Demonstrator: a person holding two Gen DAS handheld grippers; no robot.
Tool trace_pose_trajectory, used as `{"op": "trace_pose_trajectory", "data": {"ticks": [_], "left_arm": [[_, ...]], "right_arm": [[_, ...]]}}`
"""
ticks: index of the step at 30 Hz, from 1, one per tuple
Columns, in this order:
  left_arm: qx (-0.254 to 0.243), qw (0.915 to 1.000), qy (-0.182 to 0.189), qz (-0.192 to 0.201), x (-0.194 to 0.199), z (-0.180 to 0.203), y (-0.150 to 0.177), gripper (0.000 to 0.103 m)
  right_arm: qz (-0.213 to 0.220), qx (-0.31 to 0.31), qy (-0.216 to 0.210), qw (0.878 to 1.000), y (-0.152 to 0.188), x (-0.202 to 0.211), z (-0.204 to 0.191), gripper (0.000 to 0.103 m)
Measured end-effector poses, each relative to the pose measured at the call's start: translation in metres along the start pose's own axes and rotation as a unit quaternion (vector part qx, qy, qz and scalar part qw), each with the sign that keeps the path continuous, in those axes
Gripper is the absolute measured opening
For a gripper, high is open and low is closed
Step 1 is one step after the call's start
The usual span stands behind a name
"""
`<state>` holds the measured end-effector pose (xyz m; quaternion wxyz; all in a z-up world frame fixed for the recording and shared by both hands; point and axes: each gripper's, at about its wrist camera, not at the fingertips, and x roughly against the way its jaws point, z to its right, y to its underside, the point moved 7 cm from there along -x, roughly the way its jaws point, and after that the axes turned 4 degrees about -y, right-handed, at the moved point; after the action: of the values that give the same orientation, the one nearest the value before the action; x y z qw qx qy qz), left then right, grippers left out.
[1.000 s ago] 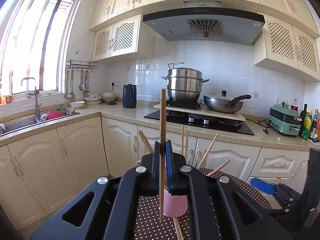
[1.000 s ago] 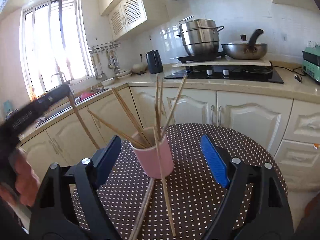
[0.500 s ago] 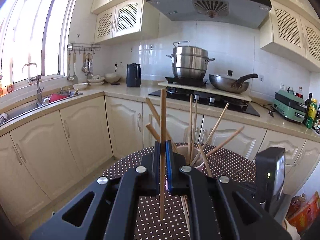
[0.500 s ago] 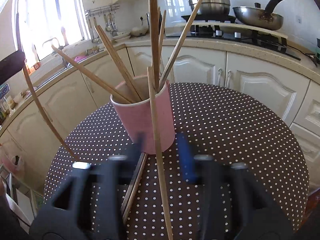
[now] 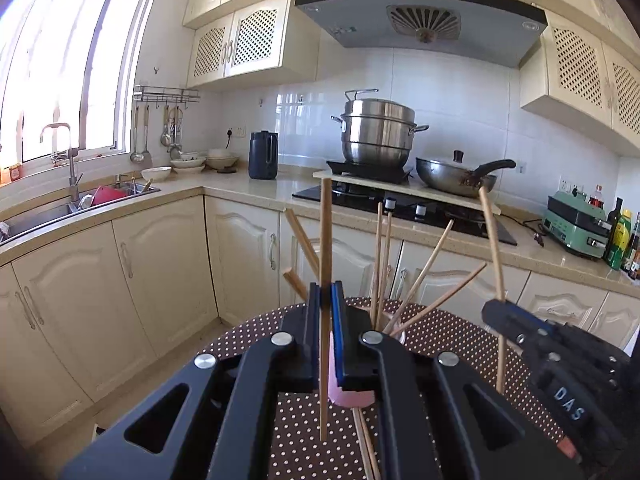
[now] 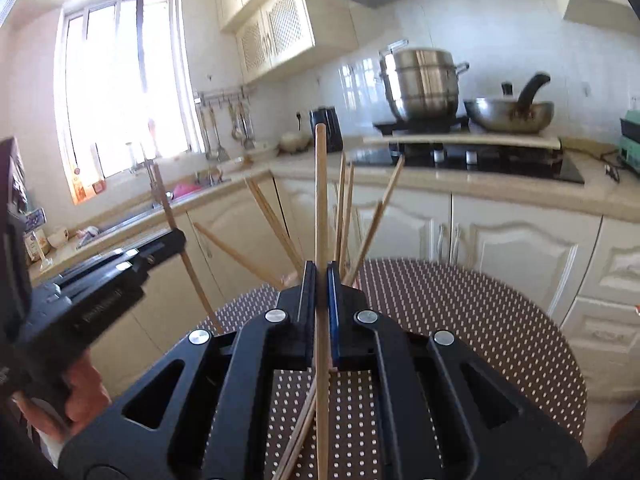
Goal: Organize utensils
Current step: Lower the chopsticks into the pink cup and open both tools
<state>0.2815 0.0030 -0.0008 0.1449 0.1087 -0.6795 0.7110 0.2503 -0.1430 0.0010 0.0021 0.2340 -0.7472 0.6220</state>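
Note:
My left gripper (image 5: 326, 304) is shut on a wooden chopstick (image 5: 325, 240) that stands upright between its blue pads. Just beyond it, a pink cup (image 5: 352, 396) holding several chopsticks (image 5: 378, 264) sits on the dotted brown table (image 5: 460, 332), mostly hidden by the jaws. My right gripper (image 6: 320, 284) is shut on another upright chopstick (image 6: 320, 200). In the left wrist view the right gripper (image 5: 494, 312) is at the right of the cup. In the right wrist view the left gripper (image 6: 176, 236) is at the left. Loose chopsticks (image 6: 304, 420) lie on the table below the right gripper.
A person's hand (image 6: 80, 392) holds the left gripper's handle. Behind the round table run kitchen cabinets (image 5: 160, 272), a sink (image 5: 48, 216), a hob with a steel pot (image 5: 378, 132) and a wok (image 5: 456, 178). The table's edge (image 6: 560, 340) curves near the cabinets.
The right gripper went from open before the cup to shut on a chopstick, and now holds it upright. The left gripper kept its chopstick, and the cup shows higher in its view.

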Motion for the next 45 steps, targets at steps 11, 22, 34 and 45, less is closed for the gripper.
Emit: {"op": "trace_pose_trajectory", "data": {"ticks": [11,22,34,45], "left_arm": [[0.023,0.9992,0.016,0.03,-0.009,0.012,-0.045,0.007],[0.049,0.9981,0.021,0.03,-0.033,0.014,-0.075,0.006],[0.043,0.999,0.012,0.007,-0.071,0.016,-0.078,0.007],[0.013,0.9997,0.014,-0.014,-0.083,0.015,-0.054,0.008]], "right_arm": [[0.127,-0.04,0.045,0.99,-0.052,-0.012,0.014,0.006],[0.182,-0.063,0.052,0.98,-0.07,-0.051,0.035,0.006],[0.194,0.0,0.033,0.98,-0.06,-0.081,0.022,0.006],[0.216,0.011,0.01,0.976,-0.053,-0.076,0.014,0.007]]}}
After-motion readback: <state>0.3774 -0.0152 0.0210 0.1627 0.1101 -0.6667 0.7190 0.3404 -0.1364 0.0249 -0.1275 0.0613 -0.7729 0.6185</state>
